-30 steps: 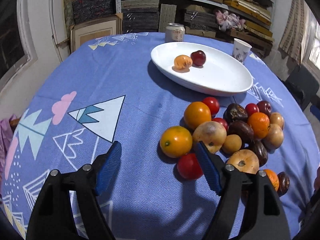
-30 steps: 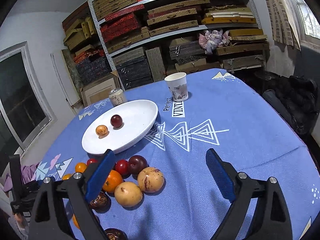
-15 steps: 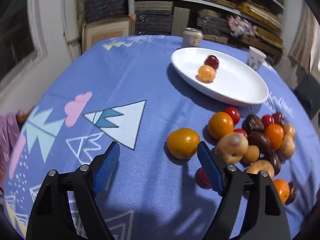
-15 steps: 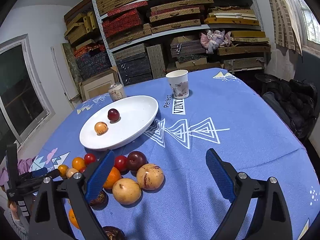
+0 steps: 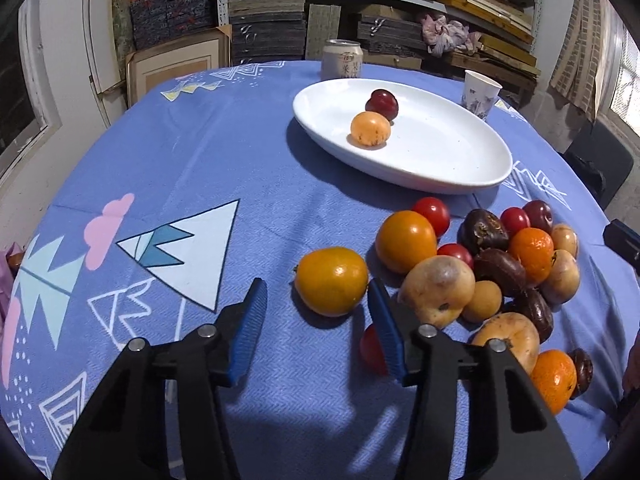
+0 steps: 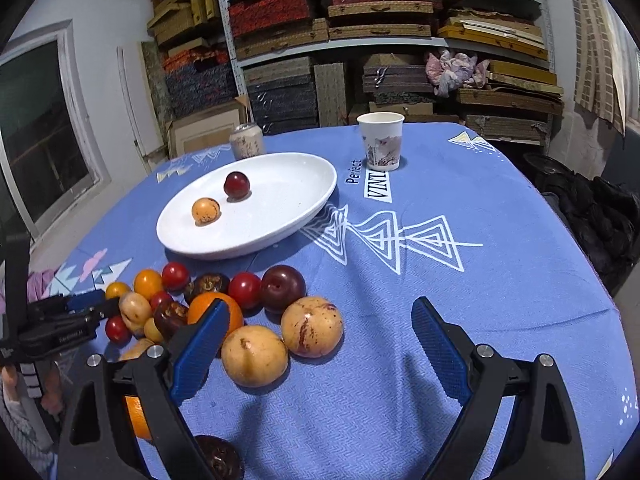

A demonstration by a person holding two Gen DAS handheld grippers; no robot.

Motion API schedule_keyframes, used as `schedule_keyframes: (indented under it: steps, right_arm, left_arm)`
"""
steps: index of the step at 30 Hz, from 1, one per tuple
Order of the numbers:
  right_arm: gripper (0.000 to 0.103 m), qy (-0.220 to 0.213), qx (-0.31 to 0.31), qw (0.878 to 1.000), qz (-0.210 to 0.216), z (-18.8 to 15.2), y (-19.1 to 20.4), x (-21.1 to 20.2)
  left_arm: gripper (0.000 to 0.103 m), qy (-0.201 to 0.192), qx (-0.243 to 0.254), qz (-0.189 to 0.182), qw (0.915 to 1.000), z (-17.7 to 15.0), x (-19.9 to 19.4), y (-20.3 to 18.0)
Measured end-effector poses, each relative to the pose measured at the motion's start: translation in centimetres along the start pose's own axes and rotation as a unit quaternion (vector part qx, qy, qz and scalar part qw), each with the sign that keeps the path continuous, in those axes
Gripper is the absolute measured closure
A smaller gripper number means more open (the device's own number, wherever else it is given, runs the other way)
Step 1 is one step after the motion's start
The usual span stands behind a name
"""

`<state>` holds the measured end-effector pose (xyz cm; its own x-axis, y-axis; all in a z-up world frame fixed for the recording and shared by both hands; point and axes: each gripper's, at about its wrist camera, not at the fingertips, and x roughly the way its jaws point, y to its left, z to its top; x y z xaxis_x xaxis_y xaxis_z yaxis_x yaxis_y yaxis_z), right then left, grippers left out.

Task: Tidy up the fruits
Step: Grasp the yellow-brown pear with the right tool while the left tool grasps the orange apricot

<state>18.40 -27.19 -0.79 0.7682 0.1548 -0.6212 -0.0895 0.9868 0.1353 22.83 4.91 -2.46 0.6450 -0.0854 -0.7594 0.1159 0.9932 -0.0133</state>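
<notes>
- Left tongs (image 5: 316,302): pads apart, have just been closing, nothing clamped; orange fruit (image 5: 331,281) lies on the surface just ahead, centred on the gap, at the pile's left edge.
- Right tongs (image 6: 320,338): wide apart, empty; pale fruit (image 6: 255,355) between pads, toward the left one.
- White plate (image 6: 280,236) beyond.

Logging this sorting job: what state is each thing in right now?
Plate: upright, holds two fruits.
Paper cup: upright.
Can: upright.
Fruit pile: loose on cloth.
Left gripper: jaws just closing, nothing gripped.
Right gripper: jaws open, empty.
</notes>
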Motion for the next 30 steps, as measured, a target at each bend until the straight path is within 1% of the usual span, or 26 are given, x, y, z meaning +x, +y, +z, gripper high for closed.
schedule_keyframes:
  steps: [3,4,5,6,7,8,9,11,14,15,19,21,22,23,24,25,30]
  right_arm:
    - [0.014,0.0,-0.004,1.0,-0.015,-0.1,-0.2,0.3]
    - [0.017,0.003,-0.006,1.0,-0.027,-0.2,-0.3,0.5]
    - [0.023,0.01,-0.009,0.999,-0.045,-0.3,-0.4,0.8]
    - [0.026,0.018,-0.013,0.998,-0.054,-0.4,-0.5,1.2]
    - [0.033,0.028,-0.016,0.998,-0.055,-0.6,-0.5,1.6]
    - [0.037,0.04,-0.018,0.998,-0.051,-0.8,-0.5,2.0]
    - [0.038,0.048,-0.022,0.997,-0.049,-0.9,-0.3,2.4]
    - [0.038,0.048,-0.031,0.997,-0.046,-1.1,0.0,2.5]
    - [0.038,0.055,-0.044,0.997,-0.045,-1.3,0.6,3.1]
    - [0.038,0.055,-0.041,0.997,-0.043,-1.2,0.5,3.1]
    - [0.038,0.066,-0.015,0.997,-0.02,-0.7,-0.1,4.1]
    - [0.038,0.073,0.0,0.997,-0.009,-0.5,-0.4,4.7]
    - [0.043,0.079,0.006,0.997,-0.003,-0.5,-0.5,5.1]
    - [0.052,0.083,0.014,0.996,0.01,-0.5,-0.6,5.3]
    - [0.057,0.089,0.026,0.995,0.031,-0.5,-0.9,5.5]
    - [0.057,0.091,0.034,0.994,0.042,-0.6,-1.1,5.6]
    - [0.057,0.088,0.03,0.995,0.039,-1.0,-0.8,4.9]
  left_arm:
    - [0.051,0.0,-0.002,0.002,1.0,0.3,0.6,-0.1]
    - [0.051,-0.002,0.001,0.006,1.0,0.4,0.7,-0.3]
    - [0.053,-0.003,0.004,0.009,1.0,0.4,0.7,-0.4]
    - [0.055,-0.003,0.006,0.007,1.0,0.5,0.8,-0.6]
    - [0.063,-0.003,0.006,0.002,1.0,0.5,0.8,-0.6]
    - [0.065,-0.002,0.007,-0.003,1.0,0.5,0.7,-0.7]
    - [0.065,-0.003,0.008,0.0,1.0,0.5,0.7,-0.8]
    - [0.065,-0.003,0.01,0.002,0.9999,0.5,0.6,-0.9]
    - [0.065,0.003,0.003,-0.016,0.9999,0.3,0.4,-0.7]
    - [0.065,0.004,0.002,-0.019,0.9998,0.3,0.5,-0.7]
    - [0.065,0.003,0.009,-0.009,0.9999,0.3,0.5,-0.9]
    - [0.065,0.004,0.004,-0.011,0.9999,0.3,0.6,-0.7]
    - [0.065,0.005,-0.001,-0.015,0.9999,0.4,0.7,-0.6]
    - [0.065,0.007,-0.006,-0.02,0.9998,0.4,0.7,-0.4]
    - [0.065,0.007,-0.008,-0.022,0.9997,0.4,0.7,-0.3]
    - [0.065,0.007,-0.009,-0.024,0.9996,0.3,0.7,-0.2]
    - [0.065,0.007,-0.016,-0.033,0.9993,0.2,0.5,0.1]
